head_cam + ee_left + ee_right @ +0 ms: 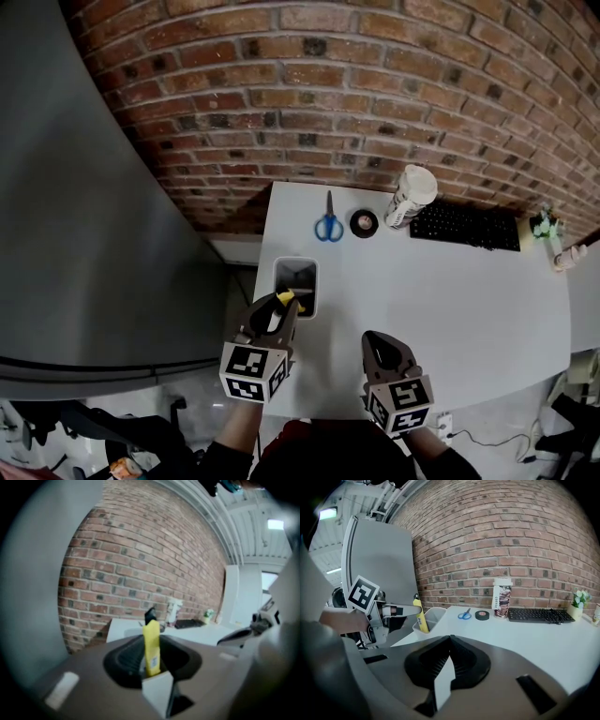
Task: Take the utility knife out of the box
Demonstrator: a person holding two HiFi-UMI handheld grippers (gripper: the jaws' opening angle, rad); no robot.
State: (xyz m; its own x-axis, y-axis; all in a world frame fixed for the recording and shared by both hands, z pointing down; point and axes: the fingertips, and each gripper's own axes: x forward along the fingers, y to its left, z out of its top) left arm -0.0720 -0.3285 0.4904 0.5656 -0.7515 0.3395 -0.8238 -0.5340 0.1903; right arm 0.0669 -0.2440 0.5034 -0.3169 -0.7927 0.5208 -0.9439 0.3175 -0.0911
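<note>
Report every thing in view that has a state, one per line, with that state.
utility knife, upright between the left gripper's jaws, at the box's near rim; whether it is clear of the box is unclear
left gripper, shut on the utility knife
right gripper, shut, empty
box, upright, open-topped
scissors, closed, lying flat
tape roll, lying flat
coffee cup, upright, lid on

Over the white tabletop (487,300), the left gripper (281,305) reaches above the near end of an open white plastic box (313,286), with a yellow utility knife (285,297) at its tips. The right gripper (377,342) points forward just beside it. Blue-handled scissors (328,226), a black tape roll (364,222) and a black keyboard (466,226) lie near the brick wall (328,94).
</note>
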